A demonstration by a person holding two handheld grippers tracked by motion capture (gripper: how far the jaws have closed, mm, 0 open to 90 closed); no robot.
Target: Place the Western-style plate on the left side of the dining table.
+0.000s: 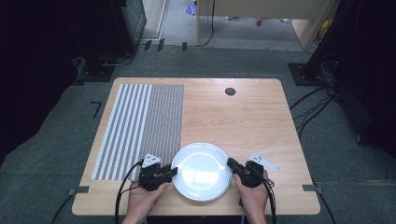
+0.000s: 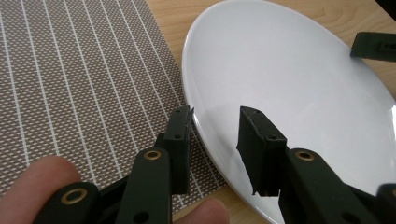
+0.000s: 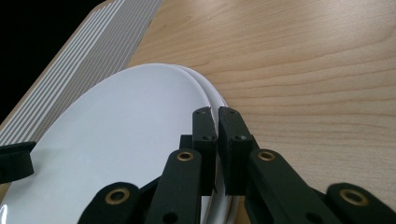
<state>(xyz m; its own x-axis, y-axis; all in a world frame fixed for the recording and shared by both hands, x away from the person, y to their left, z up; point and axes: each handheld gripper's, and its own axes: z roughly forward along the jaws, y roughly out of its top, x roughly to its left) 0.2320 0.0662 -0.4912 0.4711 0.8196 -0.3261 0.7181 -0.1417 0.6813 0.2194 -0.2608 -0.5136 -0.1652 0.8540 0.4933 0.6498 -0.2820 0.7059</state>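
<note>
A white plate (image 1: 201,171) lies near the table's front edge, on top of a second white plate (image 3: 212,93) whose rim peeks out beneath it. My right gripper (image 1: 231,163) is at the plate's right rim; in the right gripper view its jaws (image 3: 216,112) are pinched together on the upper plate (image 3: 116,135). My left gripper (image 1: 173,171) is at the left rim. Its jaws (image 2: 215,114) stand apart and straddle the rim of the plate (image 2: 289,79), one over the mat and one over the plate, without pressing on it.
A striped woven placemat (image 1: 140,126) covers the left part of the wooden table (image 1: 233,116), just left of the plates. A round cable hole (image 1: 229,91) sits near the far edge. Carpet and dark equipment surround the table.
</note>
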